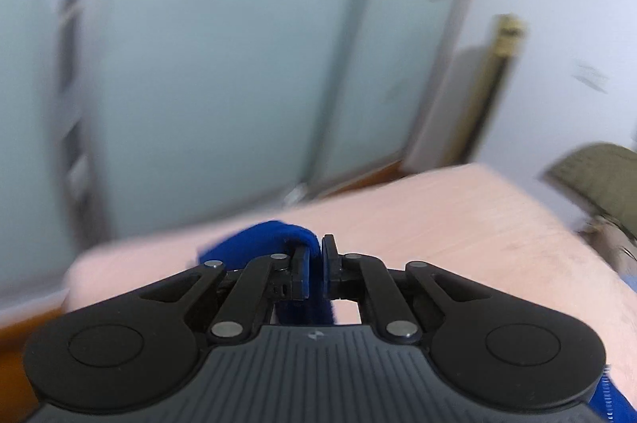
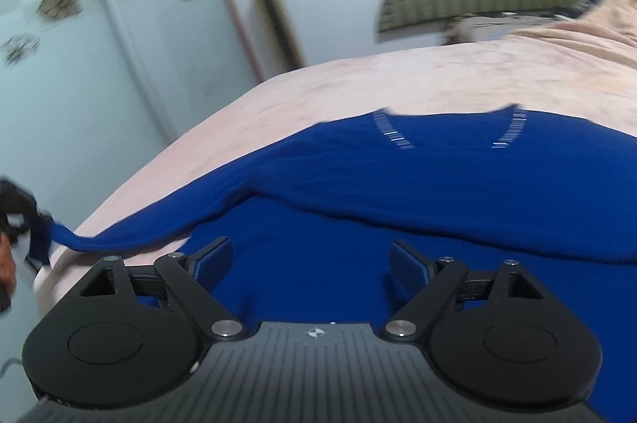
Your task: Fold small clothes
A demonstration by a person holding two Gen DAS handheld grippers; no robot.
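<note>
Left tool [image 1: 316,265] pinching blue garment [image 2: 358,184], right tool [image 2: 310,259] spread, peach bedspread [image 2: 438,80] (frosted doors [image 1: 219,64] behind)

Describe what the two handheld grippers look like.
Both match. Each gripper, left and right, has a dark grey ribbed body with a small star-like logo, flanked by two round black discs. Black linkage bars with silver rivets lead to two short fingers with blue pads. A thin grey cable shows at the lower left edge of the right wrist view. No sleeve can be made out.

Blue garment [image 2: 398,184] runs off frame (right edge, bottom).
</note>
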